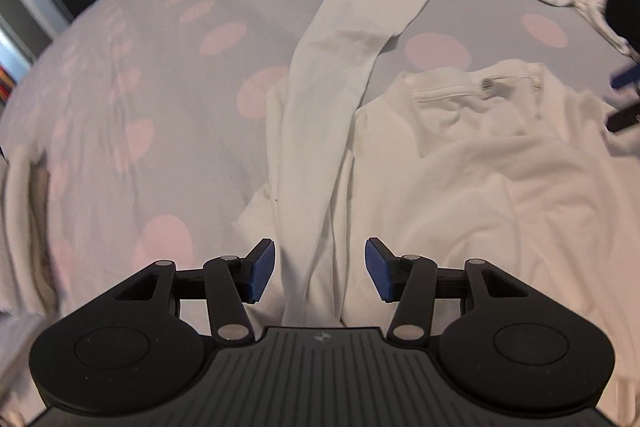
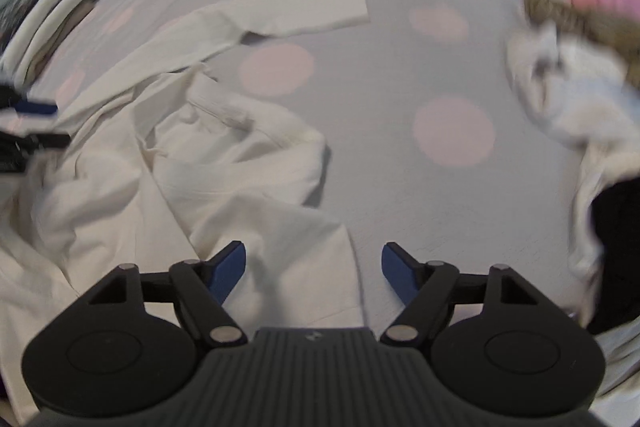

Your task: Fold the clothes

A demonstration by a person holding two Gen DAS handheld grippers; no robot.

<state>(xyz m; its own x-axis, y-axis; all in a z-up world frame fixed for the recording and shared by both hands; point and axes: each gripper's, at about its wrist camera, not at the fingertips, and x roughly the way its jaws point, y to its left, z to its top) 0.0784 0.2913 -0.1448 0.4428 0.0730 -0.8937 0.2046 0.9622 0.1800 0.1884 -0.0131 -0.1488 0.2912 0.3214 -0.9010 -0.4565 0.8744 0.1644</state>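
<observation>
Left wrist view, our left gripper (image 1: 320,273) spread wide over white shirt (image 1: 460,167) sleeve, our right gripper (image 2: 313,273) wide too, spotted bedspread (image 1: 140,75) beneath.

The heap of clothes (image 2: 568,75) is smeared by blur in the right wrist view; the white shirt (image 1: 500,195) is cut off by the left wrist view's right edge.

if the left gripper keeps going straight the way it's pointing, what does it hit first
Probably the white sleeve: it runs right between the open fingers of the left gripper and on ahead. Beyond it lies only the spotted bedspread. Depth is hard to judge.
</observation>
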